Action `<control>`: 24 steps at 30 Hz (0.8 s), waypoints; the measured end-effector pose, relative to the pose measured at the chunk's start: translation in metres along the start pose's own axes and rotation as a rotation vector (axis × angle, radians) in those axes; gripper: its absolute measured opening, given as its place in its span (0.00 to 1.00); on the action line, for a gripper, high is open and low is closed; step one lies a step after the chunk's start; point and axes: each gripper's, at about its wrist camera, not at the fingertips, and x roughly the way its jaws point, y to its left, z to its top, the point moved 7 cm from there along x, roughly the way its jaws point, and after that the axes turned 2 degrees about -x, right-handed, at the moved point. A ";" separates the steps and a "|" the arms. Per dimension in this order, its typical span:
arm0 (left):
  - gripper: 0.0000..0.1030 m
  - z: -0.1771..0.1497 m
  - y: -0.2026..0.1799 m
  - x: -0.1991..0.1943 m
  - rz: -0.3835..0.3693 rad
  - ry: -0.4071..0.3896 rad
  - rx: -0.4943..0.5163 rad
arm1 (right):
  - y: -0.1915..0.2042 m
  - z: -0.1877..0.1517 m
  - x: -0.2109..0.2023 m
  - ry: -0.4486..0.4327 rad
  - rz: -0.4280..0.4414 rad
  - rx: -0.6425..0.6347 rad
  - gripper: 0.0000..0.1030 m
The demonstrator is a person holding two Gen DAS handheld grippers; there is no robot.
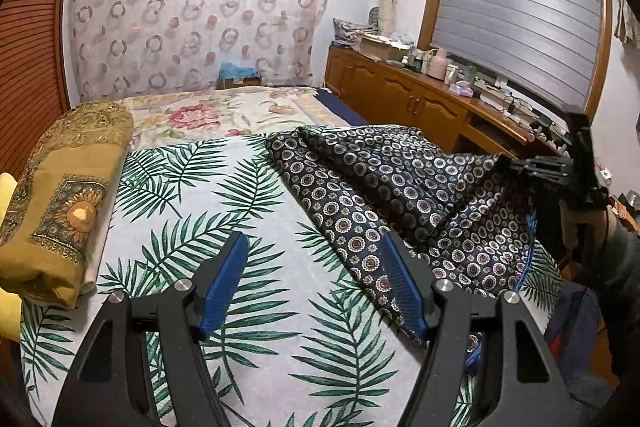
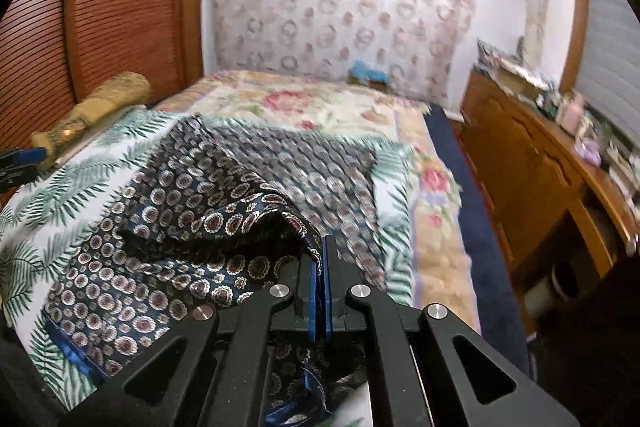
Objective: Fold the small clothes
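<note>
Closest to the lens: 2 blue pads of the right gripper (image 2: 320,259), pressed together on a corner of the dark patterned garment (image 2: 168,211). Corner lifted off the bed, rest of the cloth lying rumpled on the palm-leaf sheet (image 2: 36,195), spread from the near edge toward the flowered bedspread (image 2: 304,103) behind. Blue trim showing along the garment's low edge.

From the other side: left gripper (image 1: 316,283) with fingers wide apart, holding nothing, hovering over bare leaf sheet just beside the garment's left edge. Right gripper also seen there at the far right, pinching a raised peak of cloth, with a hand (image 1: 580,227) around its handle.

A rolled yellow sunflower cloth (image 1: 68,195) at the left of the bed, well apart from the garment. Wooden cabinet (image 1: 400,95) with small clutter along the right wall.

Probably the step: pulling 1 corner up and over to make the first fold. To do it well: keep the pinch tight, lift just enough so the cloth hangs free, pin or grab the near edge with the wide left fingers so nothing slides, then lay the corner down flat and even. Slippery-looking cloth, so go slow.

No brand, label or readable writing anywhere.
</note>
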 end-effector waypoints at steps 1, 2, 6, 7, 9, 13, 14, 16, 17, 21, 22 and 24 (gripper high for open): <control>0.67 0.000 -0.001 0.000 -0.001 0.000 0.001 | 0.005 0.001 0.004 0.019 0.003 0.001 0.02; 0.67 0.000 -0.001 0.000 -0.001 0.000 0.002 | 0.008 -0.003 0.008 0.035 -0.001 -0.004 0.02; 0.67 0.000 -0.001 0.000 0.001 0.001 0.002 | 0.018 -0.008 0.011 0.052 0.005 0.005 0.02; 0.67 -0.001 -0.002 0.000 0.001 0.002 0.001 | 0.018 -0.007 0.010 0.045 0.009 0.011 0.03; 0.67 0.000 -0.001 0.000 0.003 0.002 0.001 | 0.020 -0.004 0.006 0.046 0.010 0.012 0.07; 0.67 -0.001 -0.001 0.000 0.003 0.001 -0.001 | 0.009 0.003 -0.010 0.024 0.009 -0.011 0.23; 0.67 -0.001 -0.002 0.001 0.001 0.001 -0.003 | 0.012 0.006 -0.012 0.019 0.014 -0.019 0.33; 0.67 -0.003 -0.002 0.002 0.000 0.003 -0.003 | 0.021 0.009 -0.012 0.011 0.030 -0.042 0.47; 0.67 -0.003 -0.002 0.002 -0.001 0.004 -0.003 | 0.028 0.012 -0.013 0.006 0.046 -0.054 0.48; 0.68 -0.008 -0.003 0.004 -0.005 0.011 -0.002 | 0.053 0.018 -0.002 0.023 0.093 -0.077 0.48; 0.67 -0.009 -0.003 0.004 -0.006 0.013 -0.003 | 0.057 0.020 0.003 0.029 0.110 -0.078 0.48; 0.67 -0.009 -0.003 0.004 -0.006 0.015 -0.003 | 0.073 0.024 0.013 0.044 0.153 -0.090 0.48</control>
